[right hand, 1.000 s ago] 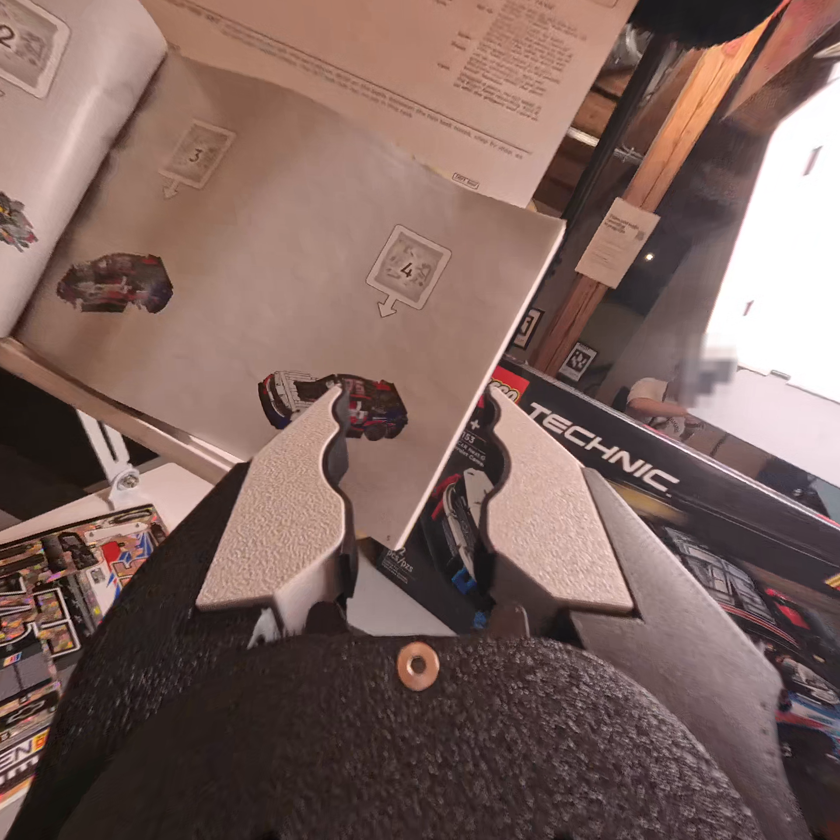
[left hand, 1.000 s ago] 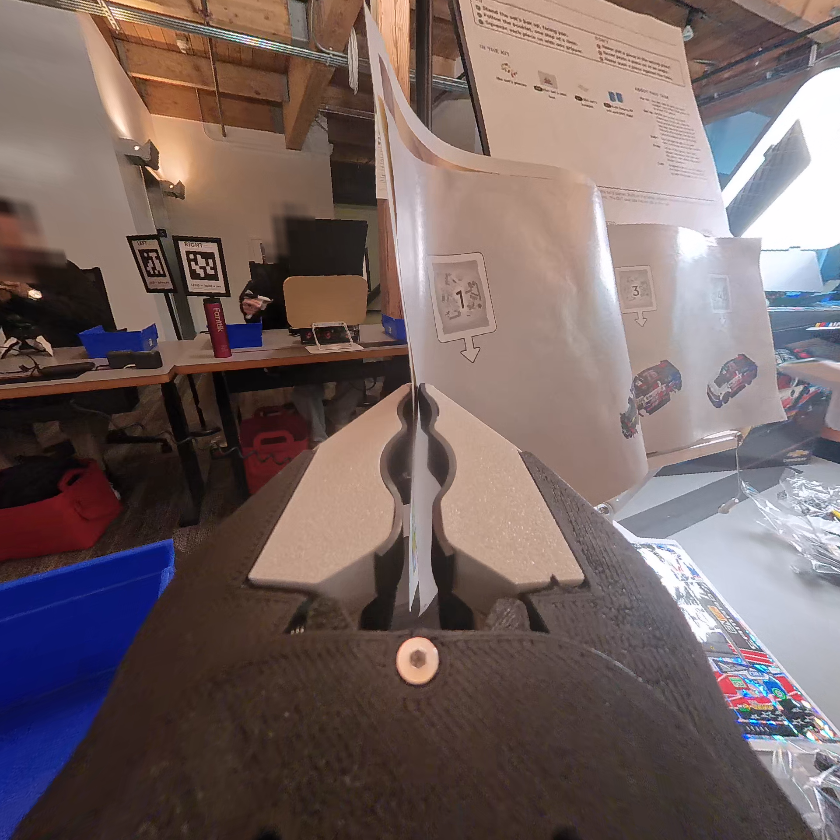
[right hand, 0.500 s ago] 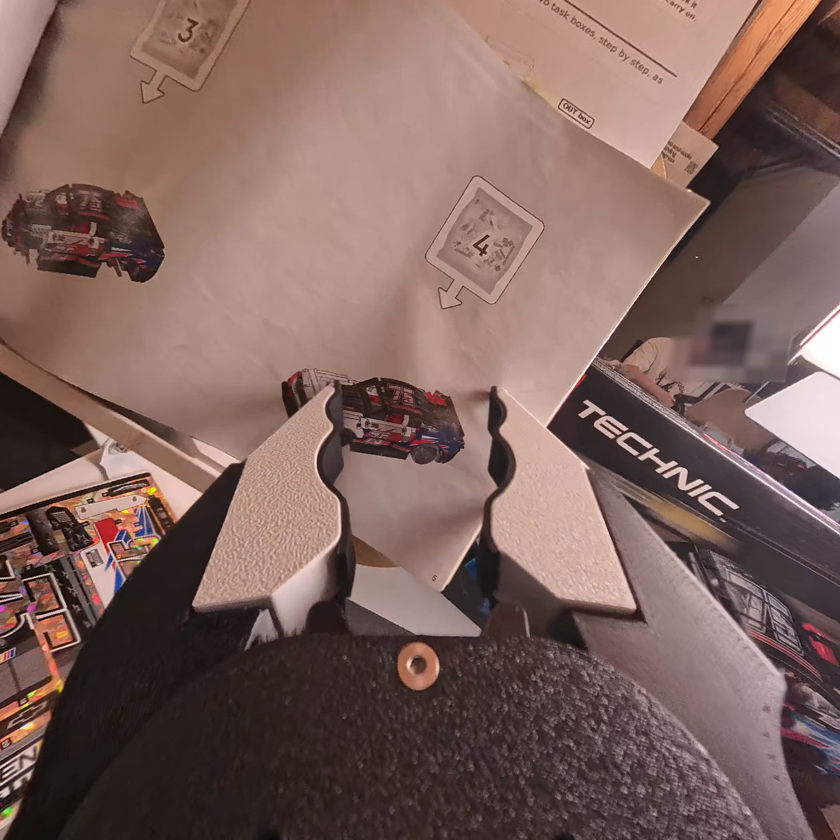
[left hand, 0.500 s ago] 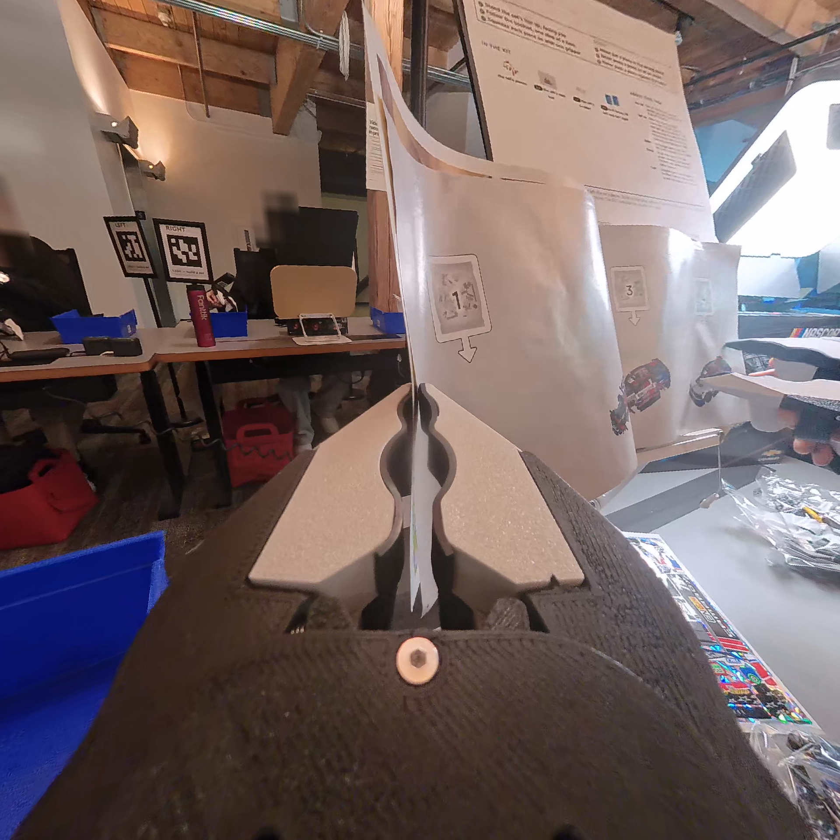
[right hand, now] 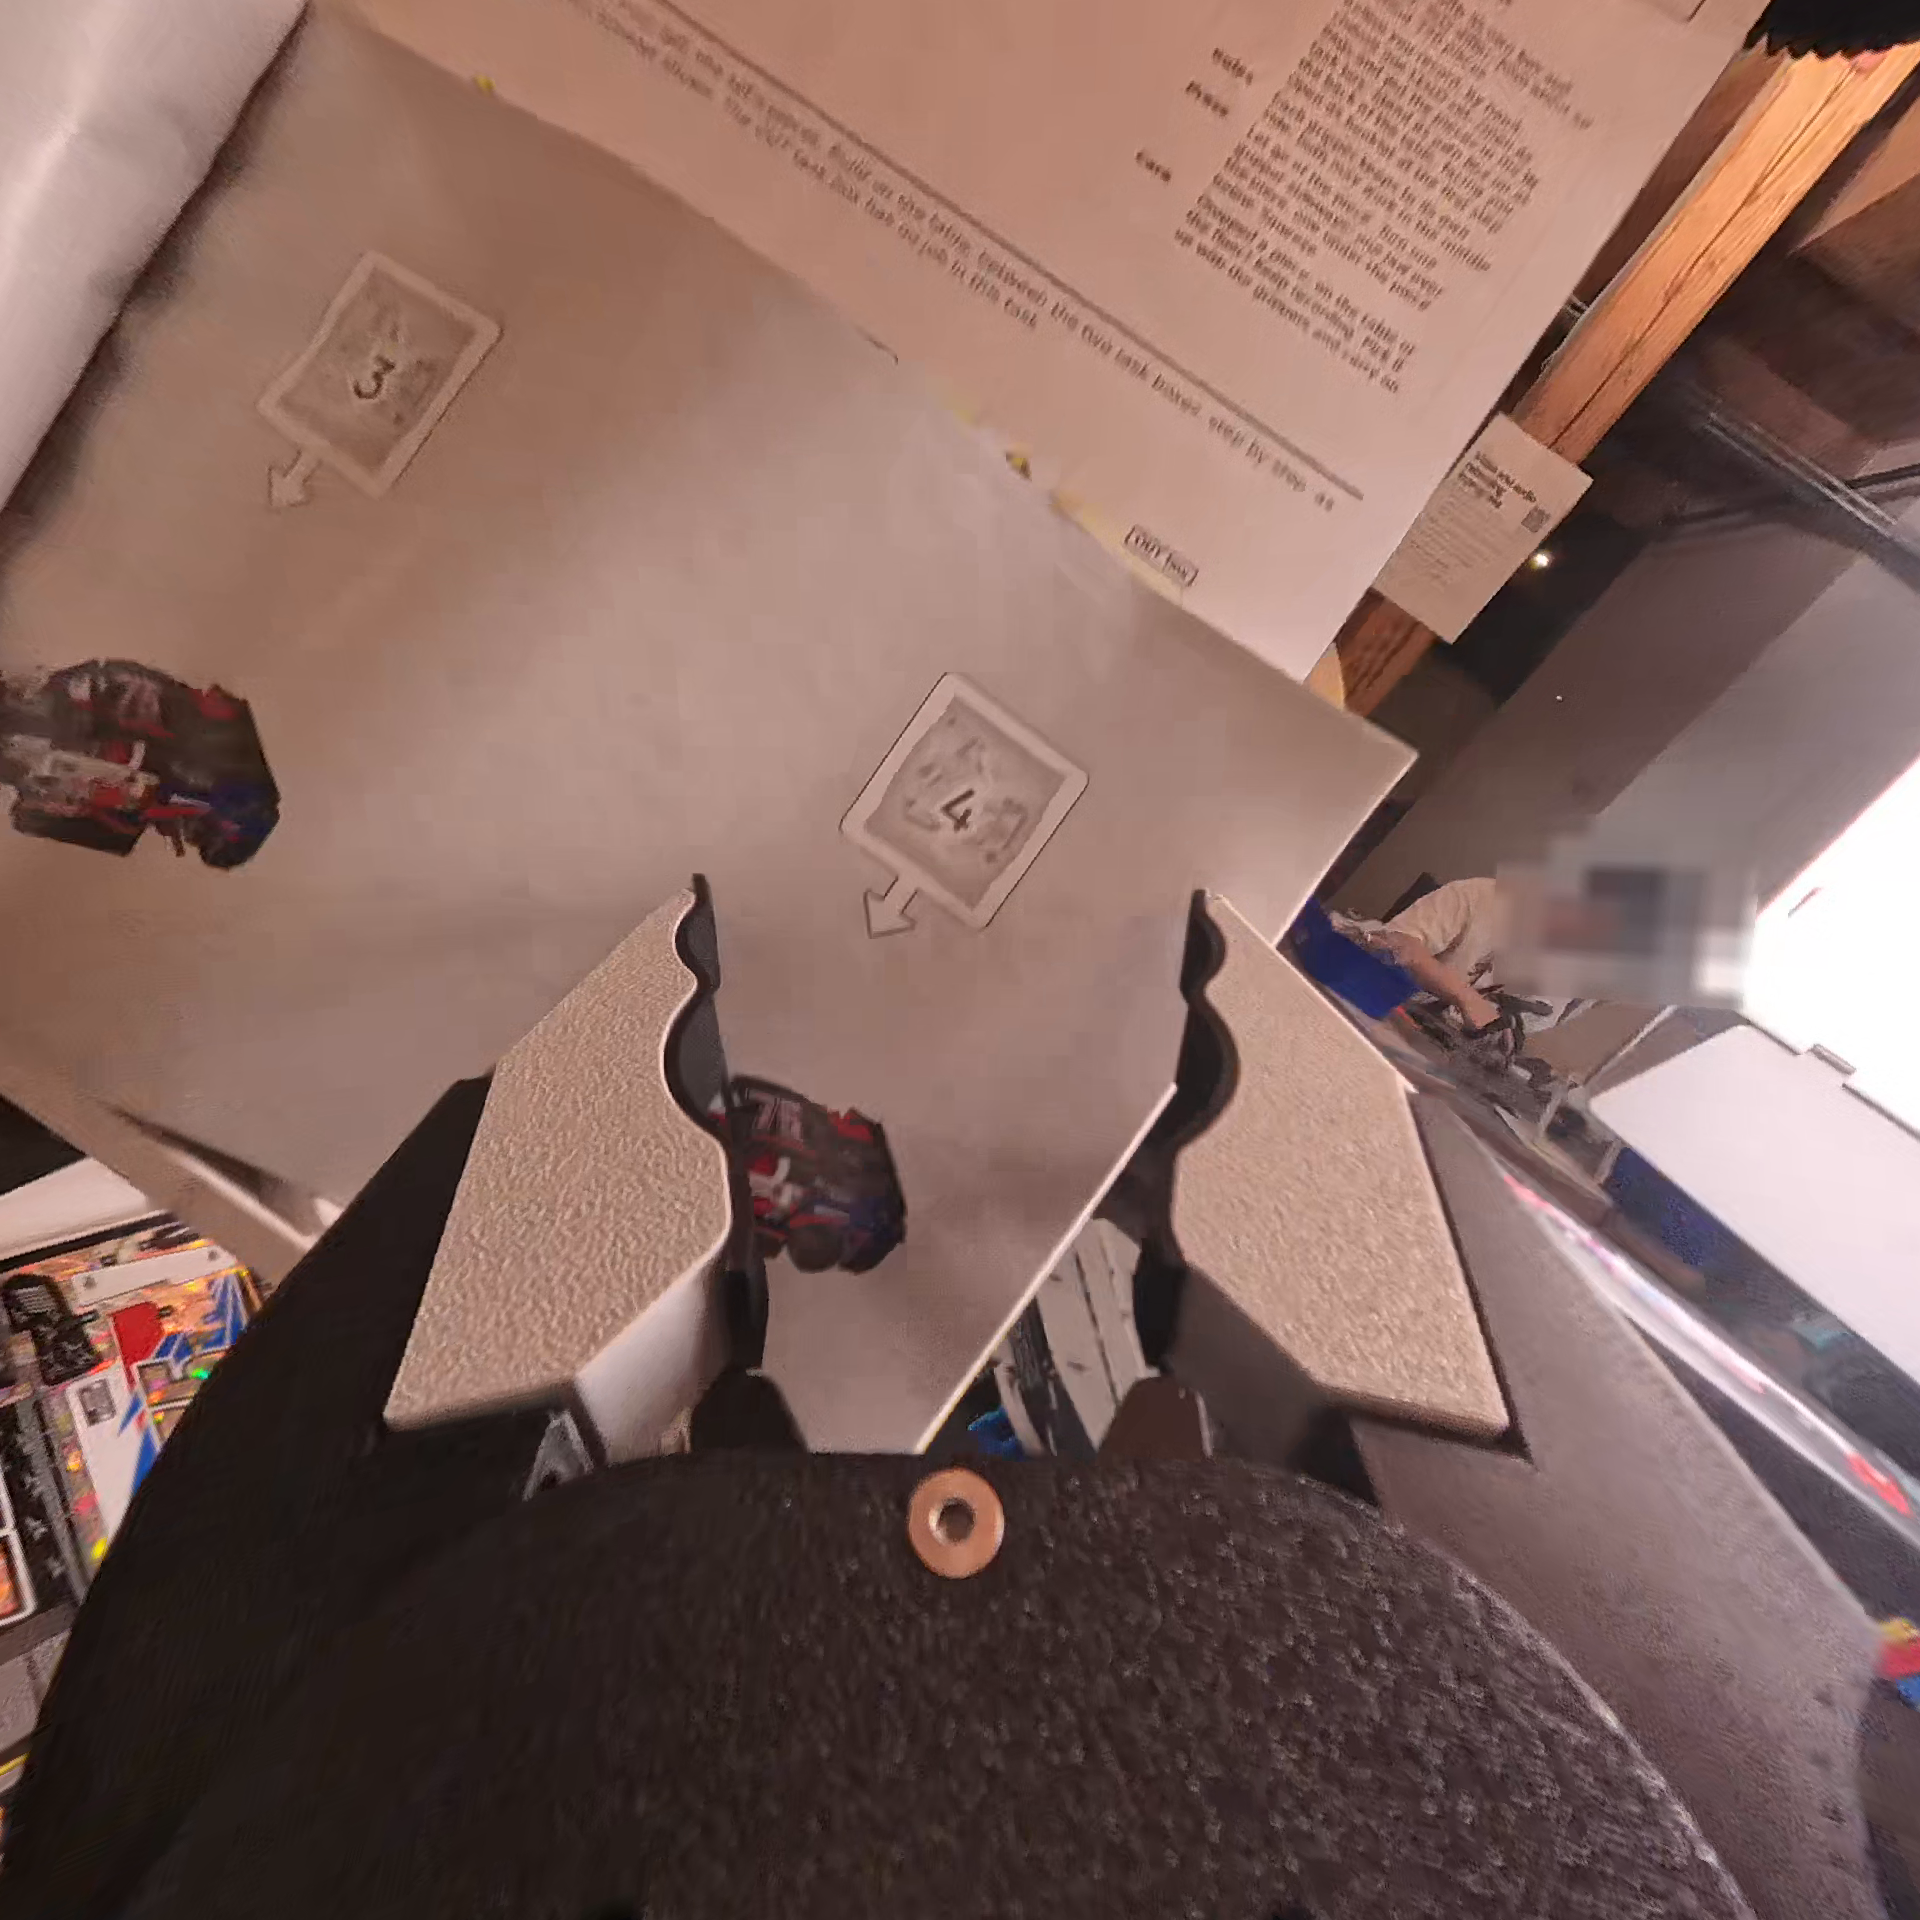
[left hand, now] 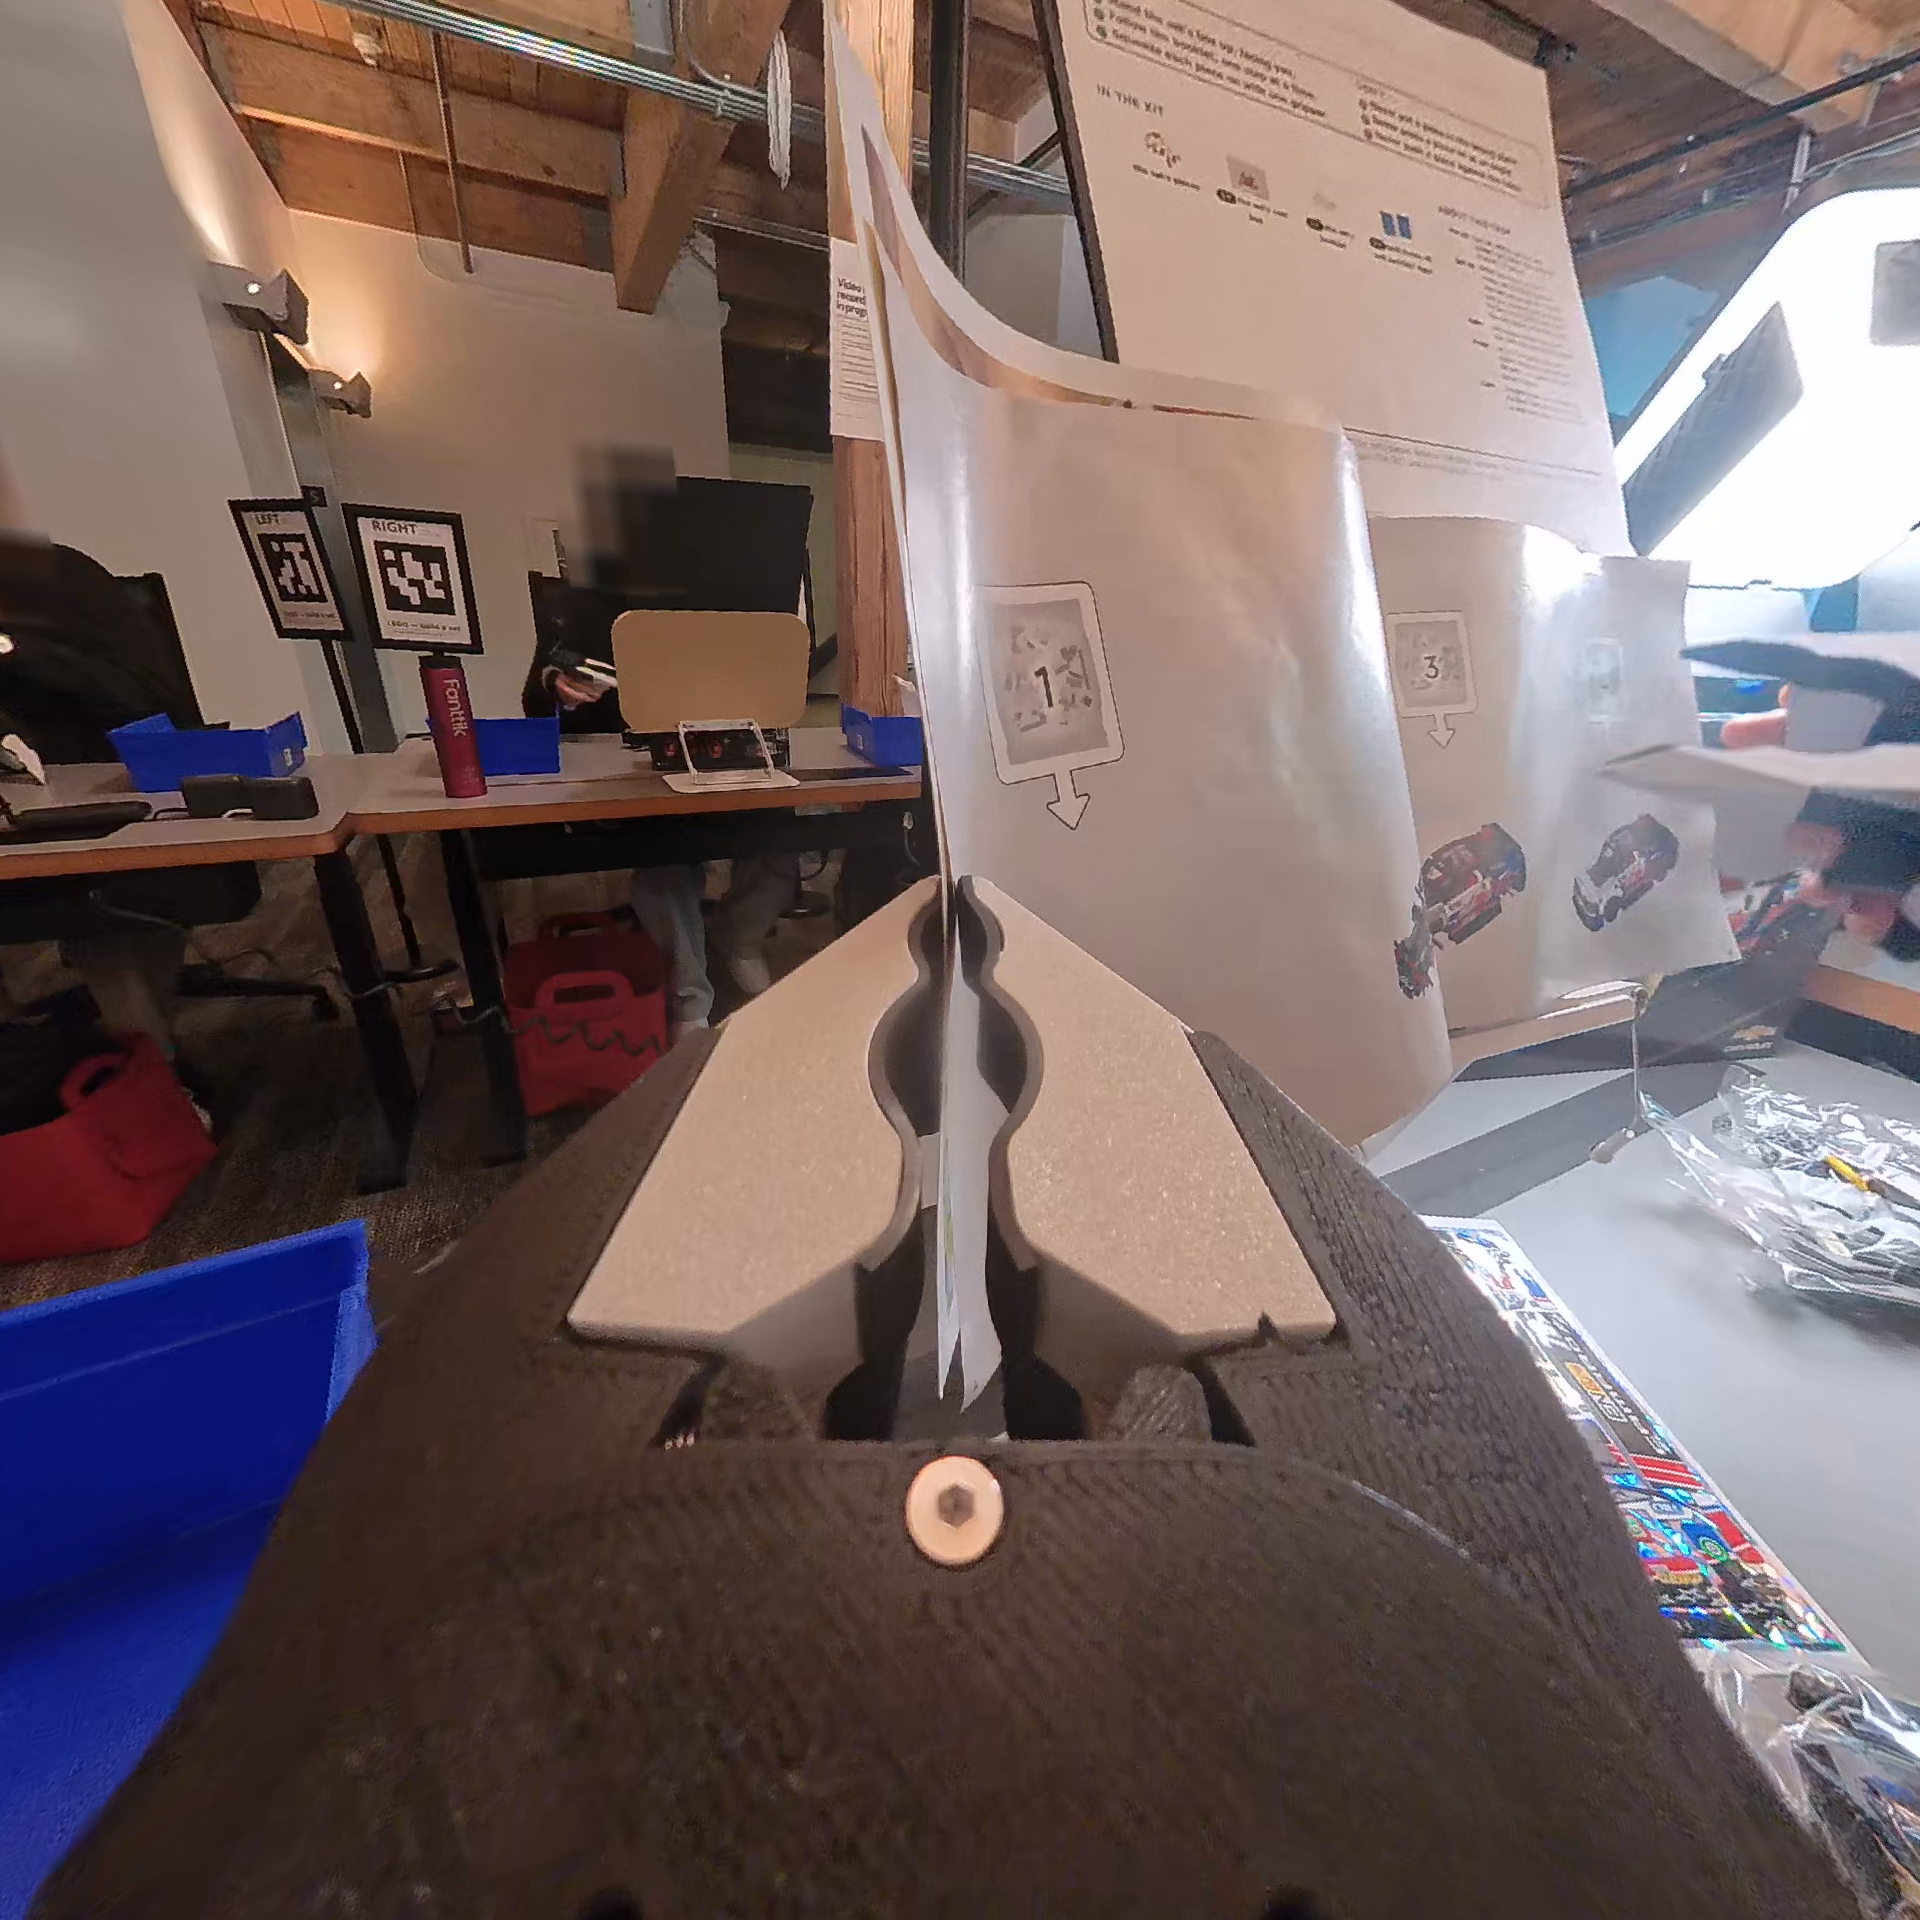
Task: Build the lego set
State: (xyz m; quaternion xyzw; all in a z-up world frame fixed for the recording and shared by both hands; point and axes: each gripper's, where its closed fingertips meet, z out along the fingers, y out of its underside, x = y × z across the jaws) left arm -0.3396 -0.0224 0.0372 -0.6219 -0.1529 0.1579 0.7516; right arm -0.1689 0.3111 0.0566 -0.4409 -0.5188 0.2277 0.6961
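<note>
My left gripper point(left hand: 954, 894) is shut on the left edge of the open instruction booklet point(left hand: 1174, 727) and holds its page upright, curled away to the right. The booklet's right page point(right hand: 644, 644), with pictures of a toy car, fills the right wrist view. My right gripper point(right hand: 945, 914) is open, its fingers on either side of that page's lower right corner, which reaches down between them. The right gripper also shows far right in the left wrist view point(left hand: 1808, 748), next to the booklet's far edge.
A shiny sticker sheet point(left hand: 1662, 1496) point(right hand: 94, 1382) lies on the grey table. Clear bags of parts point(left hand: 1808, 1205) lie at right. A blue bin point(left hand: 156, 1455) sits at left. A large printed board point(left hand: 1320, 208) stands behind the booklet. A dark set box point(right hand: 1662, 1299) lies right. The left gripper's tips are roughly 40 centimetres from the right gripper's.
My right gripper has moved forward over the booklet's lower right corner and opened a little wider. The left gripper keeps its hold on the page and has shifted only slightly.
</note>
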